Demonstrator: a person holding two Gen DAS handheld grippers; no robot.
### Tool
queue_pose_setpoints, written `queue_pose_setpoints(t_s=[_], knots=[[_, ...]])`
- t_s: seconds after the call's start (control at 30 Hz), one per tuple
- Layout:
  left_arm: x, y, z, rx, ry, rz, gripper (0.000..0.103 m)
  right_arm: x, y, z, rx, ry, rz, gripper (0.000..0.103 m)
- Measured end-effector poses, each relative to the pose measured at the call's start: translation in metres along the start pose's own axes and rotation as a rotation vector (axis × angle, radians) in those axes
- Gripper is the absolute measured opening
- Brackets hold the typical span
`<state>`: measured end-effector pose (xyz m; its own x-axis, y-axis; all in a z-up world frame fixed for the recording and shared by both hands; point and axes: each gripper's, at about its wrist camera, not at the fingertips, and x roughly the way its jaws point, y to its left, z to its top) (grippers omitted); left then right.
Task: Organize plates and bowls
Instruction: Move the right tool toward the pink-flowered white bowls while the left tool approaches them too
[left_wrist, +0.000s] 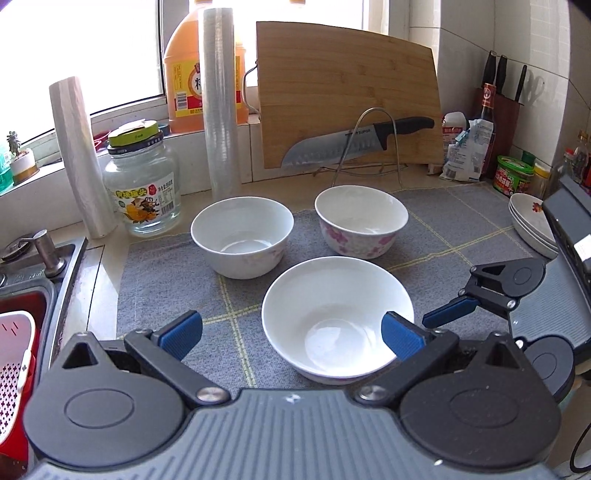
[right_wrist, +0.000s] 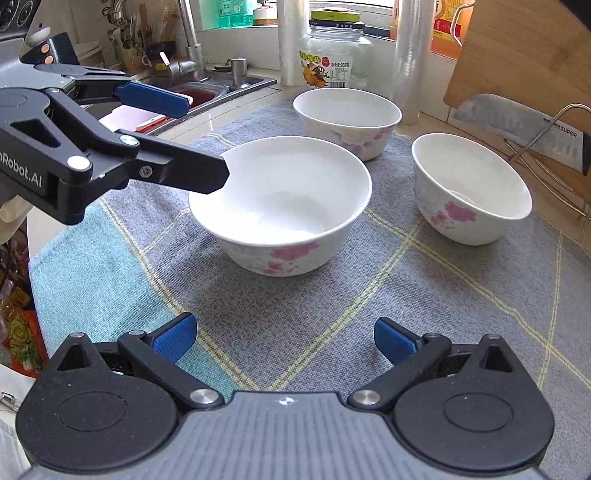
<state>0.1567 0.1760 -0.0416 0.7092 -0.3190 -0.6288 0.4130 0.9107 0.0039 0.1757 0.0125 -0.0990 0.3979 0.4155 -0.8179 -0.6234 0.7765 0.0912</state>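
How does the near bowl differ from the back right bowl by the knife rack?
The near bowl is wider and shallower; the back right bowl looks narrower and deeper. The left gripper has one finger inside the near bowl's rim; nothing touches the back right bowl. Both are white with pink flowers, upright, empty, on the grey mat.

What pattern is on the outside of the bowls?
Pink flowers on white, clearest in the right wrist view on the nearest bowl.

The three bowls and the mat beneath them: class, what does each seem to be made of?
The three bowls look like glazed ceramic or porcelain: glossy white with window glare and pink flower prints. The mat looks like woven fabric: matte grey, visible weave, pale yellow lines.
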Motion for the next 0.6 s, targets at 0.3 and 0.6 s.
queue_pose_setpoints(t_s=[0.3, 0.6], knots=[[0.02, 0.008, 0.004, 0.038, 0.046, -0.022, 0.102, -0.001, 0.006, -0.014, -0.045, -0.073, -0.036, 0.103], [0.044, 0.018, 0.012, 0.041, 0.134, -0.119, 0.102, -0.001, 0.009, -0.011, -0.033, -0.064, -0.049, 0.103]])
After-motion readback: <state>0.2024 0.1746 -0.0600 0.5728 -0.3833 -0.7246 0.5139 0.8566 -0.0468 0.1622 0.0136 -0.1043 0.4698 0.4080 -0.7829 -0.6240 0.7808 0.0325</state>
